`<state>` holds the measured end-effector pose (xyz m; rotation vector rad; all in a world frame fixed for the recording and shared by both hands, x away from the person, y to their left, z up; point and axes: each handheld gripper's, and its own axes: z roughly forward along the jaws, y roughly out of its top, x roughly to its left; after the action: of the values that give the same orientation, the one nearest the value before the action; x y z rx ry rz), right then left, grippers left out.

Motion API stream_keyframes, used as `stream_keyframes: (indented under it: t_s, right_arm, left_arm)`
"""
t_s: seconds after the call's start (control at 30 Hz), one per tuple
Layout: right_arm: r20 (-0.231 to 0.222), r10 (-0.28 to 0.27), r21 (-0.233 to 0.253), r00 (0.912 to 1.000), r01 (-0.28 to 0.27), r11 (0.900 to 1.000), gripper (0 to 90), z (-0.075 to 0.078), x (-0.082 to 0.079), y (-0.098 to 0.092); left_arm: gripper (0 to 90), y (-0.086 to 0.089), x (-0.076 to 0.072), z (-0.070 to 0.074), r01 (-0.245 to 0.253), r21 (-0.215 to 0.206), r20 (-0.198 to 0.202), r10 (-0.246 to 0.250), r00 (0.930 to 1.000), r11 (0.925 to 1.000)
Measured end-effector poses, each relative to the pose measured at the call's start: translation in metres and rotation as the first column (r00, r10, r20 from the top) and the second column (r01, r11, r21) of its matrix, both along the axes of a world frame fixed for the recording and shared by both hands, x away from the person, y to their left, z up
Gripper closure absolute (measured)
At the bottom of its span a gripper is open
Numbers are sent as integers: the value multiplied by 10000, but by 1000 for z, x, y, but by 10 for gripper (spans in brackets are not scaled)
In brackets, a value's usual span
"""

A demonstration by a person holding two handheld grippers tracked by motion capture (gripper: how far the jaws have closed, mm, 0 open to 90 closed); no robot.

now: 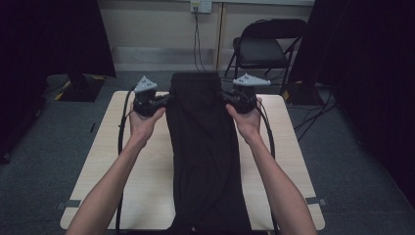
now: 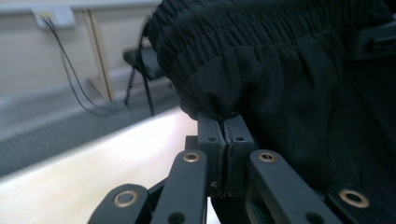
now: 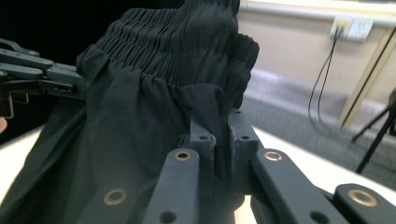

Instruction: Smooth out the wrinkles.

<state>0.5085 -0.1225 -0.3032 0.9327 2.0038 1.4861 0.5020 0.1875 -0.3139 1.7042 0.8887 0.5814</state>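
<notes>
The left gripper (image 2: 223, 122) has its jaws pressed together on a pinch of cloth just under the gathered elastic waistband (image 2: 261, 28) of a pair of black trousers (image 1: 205, 147), at one side of the waist. The right gripper (image 3: 223, 122) is clamped the same way on the opposite side, a fold of the fabric caught between its jaws, and past its waistband the other gripper's linkage shows at the far left edge. From the high view, the left gripper (image 1: 147, 100) and right gripper (image 1: 241, 98) hold the waist spread between them near the far end of the desk (image 1: 127, 166), while the legs run back from the jaws toward the person and drape over the near edge. Beyond the jaws stand a folding chair (image 1: 262, 49) and a wall socket (image 1: 201, 6) with cables hanging down. The step in hand looks like spreading or laying out the trousers by the waist. The next move probably calls for keeping both grips firm and moving the two hands together, level, so the waistband stays taut and the cloth settles flat without bunching.
</notes>
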Motion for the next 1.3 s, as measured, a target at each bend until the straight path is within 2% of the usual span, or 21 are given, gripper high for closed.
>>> stream_keyframes:
  t_s: [0.07, 0.1, 0.17, 0.2, 0.23, 0.3, 0.33, 0.4, 0.43, 0.5, 0.6, 0.67, 0.7, 0.8, 0.83, 1.03, 1.07, 1.13, 1.2, 1.23, 1.3]
  right_arm:
    - [428, 39, 49, 9991, -41, 10000, 832, 29, 9, 9]
    - [428, 39, 49, 9991, -41, 10000, 832, 29, 9, 9]
    - [700, 8, -1, 9975, -8, 10000, 832, 47, 17, 16]
    - [917, -17, -21, 9958, 19, 10000, 832, 67, 23, 23]
    - [917, -17, -21, 9958, 19, 10000, 832, 67, 23, 23]
    - [1401, -135, 2, 9900, 136, 9999, 833, 100, 31, 31]
    - [1401, -135, 2, 9900, 136, 9999, 833, 100, 31, 31]
    - [1712, -290, 162, 9848, 266, 9995, 833, 123, 34, 33]
    - [1897, -330, 129, 9813, 311, 9994, 833, 134, 34, 34]
    - [2090, -396, 117, 9771, 380, 9992, 833, 147, 33, 32]
    - [1847, -502, 93, 9815, 494, 9987, 833, 137, 29, 20]
    - [1415, -257, -108, 9896, 275, 9996, 832, 106, 20, 3]
    - [1415, -257, -108, 9896, 275, 9996, 832, 106, 20, 3]
    - [788, 61, 25, 9969, -63, 10000, 832, 64, 0, -17]
    - [788, 61, 25, 9969, -63, 10000, 832, 64, 0, -17]
    - [-113, 908, 658, 9958, -899, 9938, 832, 21, -43, -43]
    - [-431, 1261, 816, 9911, -1223, 9891, 831, 11, -61, -49]
    - [-510, 1363, 772, 9894, -1321, 9882, 831, 6, -70, -51]
    - [-938, 1533, 673, 9837, -1474, 9868, 831, -11, -95, -54]
    - [-938, 1533, 673, 9837, -1474, 9868, 831, -11, -95, -54]
    - [-1319, 1614, 666, 9780, -1537, 9859, 830, -28, -112, -55]
  left_arm:
    - [879, 5, 7, 17, -209, -22, 246, 209, 9995, 9998]
    - [879, 8, 10, 26, -331, -39, 362, 332, 9988, 9994]
    - [879, 12, 17, 44, -550, -111, 590, 556, 9967, 9984]
    - [879, 14, 20, 53, -715, -145, 715, 724, 9948, 9973]
    - [879, 16, 23, 62, -816, -242, 795, 833, 9934, 9964]
    - [879, 17, 28, 80, -1127, -304, 1144, 1155, 9867, 9932]
    - [879, 17, 29, 90, -1238, -360, 1269, 1274, 9837, 9917]
    - [879, 14, 29, 107, -1434, -501, 1614, 1497, 9755, 9884]
    - [879, 13, 28, 113, -1388, -699, 1658, 1487, 9749, 9879]
    - [879, 7, 24, 117, -1238, -441, 1813, 1298, 9748, 9913]
    - [878, -2, 11, 104, -620, -153, 1744, 637, 9826, 9980]
    - [878, -8, 1, 87, -285, 193, 1549, 252, 9876, 9994]
    - [878, -10, -4, 77, -61, 74, 1350, 51, 9908, 10000]
    - [878, -19, -19, 50, 502, 219, 902, -520, 9946, 9985]
    - [878, -21, -26, 42, 691, 179, 739, -702, 9948, 9975]
    - [877, -22, -73, 8, 1707, -255, 288, -1700, 9850, 9850]
    - [877, -19, -87, -5, 1820, -510, -103, -1827, 9831, 9820]
    - [876, -20, -94, -11, 1902, -493, -303, -1919, 9810, 9805]
    - [876, -19, -115, -28, 2314, -531, -681, -2347, 9697, 9714]
    - [876, -19, -115, -28, 2314, -531, -681, -2347, 9697, 9714]
    - [875, -20, -128, -40, 2591, -333, -949, -2611, 9606, 9653]
